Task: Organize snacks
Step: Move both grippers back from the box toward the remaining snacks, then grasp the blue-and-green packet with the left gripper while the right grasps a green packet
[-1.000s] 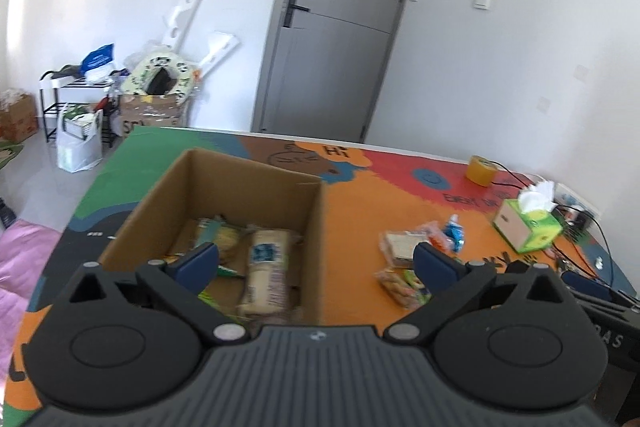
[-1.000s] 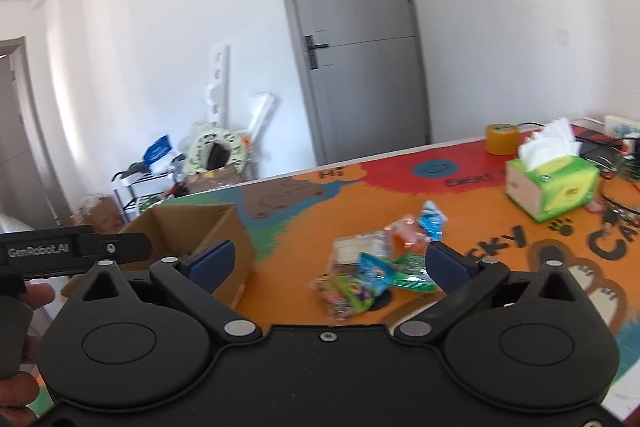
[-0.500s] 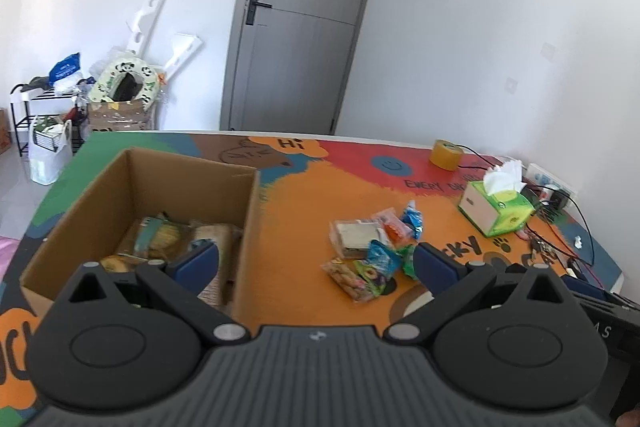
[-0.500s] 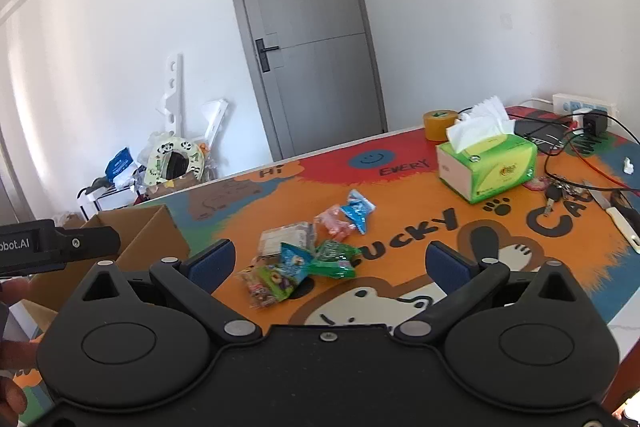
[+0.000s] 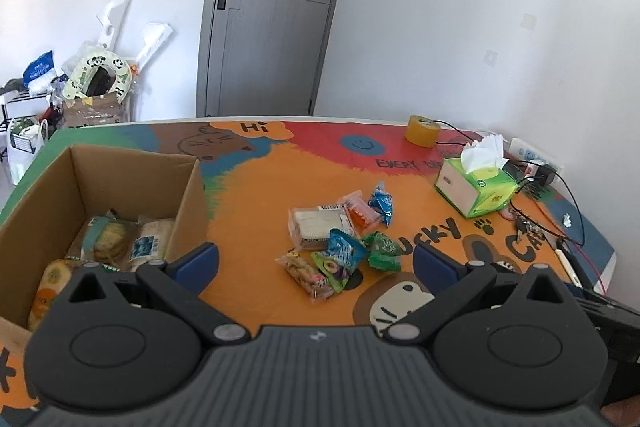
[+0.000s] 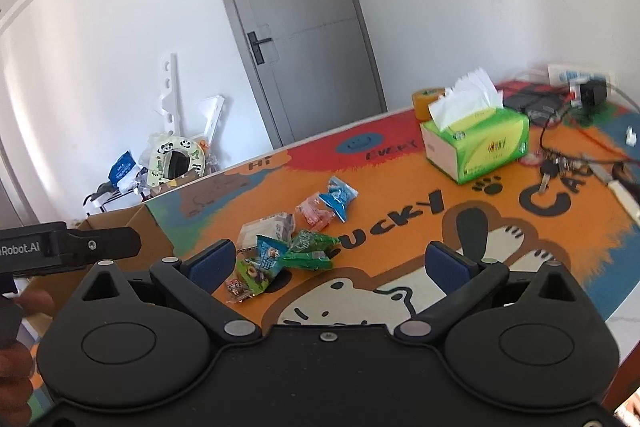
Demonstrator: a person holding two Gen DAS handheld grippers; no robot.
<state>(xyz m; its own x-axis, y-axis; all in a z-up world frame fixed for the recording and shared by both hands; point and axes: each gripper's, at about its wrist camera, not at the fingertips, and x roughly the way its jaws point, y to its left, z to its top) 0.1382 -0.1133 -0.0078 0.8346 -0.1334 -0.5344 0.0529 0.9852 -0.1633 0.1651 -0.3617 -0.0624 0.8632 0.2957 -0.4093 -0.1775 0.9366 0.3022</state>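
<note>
Crinkly packets (image 5: 340, 247) heaped at twelve o'clock; left gripper (image 5: 316, 259), right gripper (image 6: 326, 263) wide, empty; could snag two together.

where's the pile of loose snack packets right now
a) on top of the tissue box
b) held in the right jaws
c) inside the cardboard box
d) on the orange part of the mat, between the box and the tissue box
d: the loose snack packets lie on the orange mat, right of the cardboard box and left of the green tissue box; both grippers are open and empty.
</note>
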